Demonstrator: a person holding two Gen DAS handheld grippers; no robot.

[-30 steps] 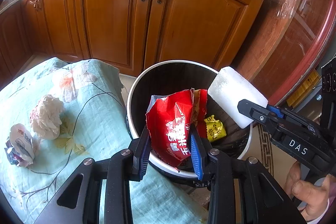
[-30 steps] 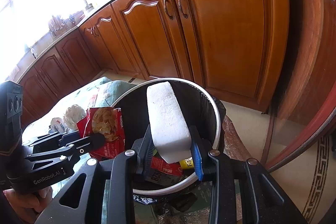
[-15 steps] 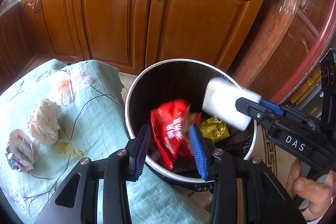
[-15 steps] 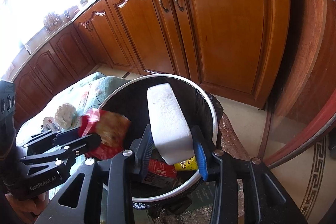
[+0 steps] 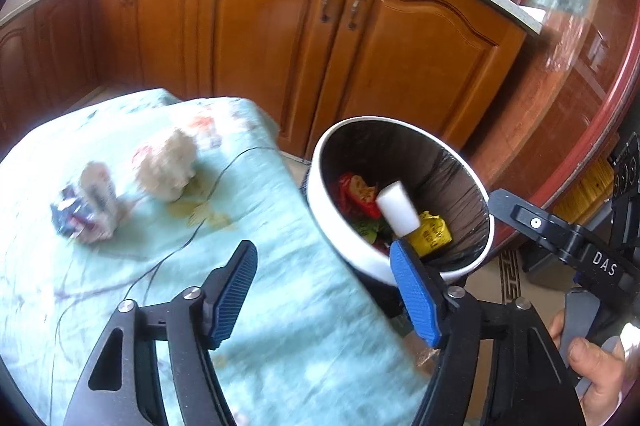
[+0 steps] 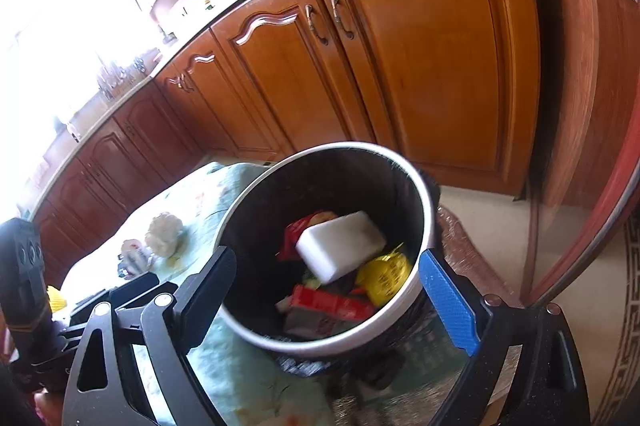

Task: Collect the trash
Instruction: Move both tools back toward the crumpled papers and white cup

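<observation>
A round white bin [image 5: 344, 238] with a black liner stands beside a low table; it also shows in the right wrist view [image 6: 320, 340]. Inside lie a white foam block [image 6: 340, 244], a red snack bag [image 5: 350, 192] and a yellow wrapper [image 6: 386, 276]. My left gripper [image 5: 320, 290] is open and empty above the table edge next to the bin. My right gripper [image 6: 326, 290] is open and empty above the bin. A crumpled white tissue [image 5: 168, 164] and a crushed wrapper [image 5: 88, 204] lie on the table.
The table has a pale green flowered cloth [image 5: 120, 266]. Wooden kitchen cabinets [image 5: 260, 38] stand behind the bin, with pots on the counter. A red-framed glass door [image 6: 592, 146] is at the right. A yellow item [image 6: 56, 300] lies near the left gripper.
Both grippers opened. The red bag dropped from the left gripper and the foam block from the right gripper into the bin. Both grippers pulled back and up.
</observation>
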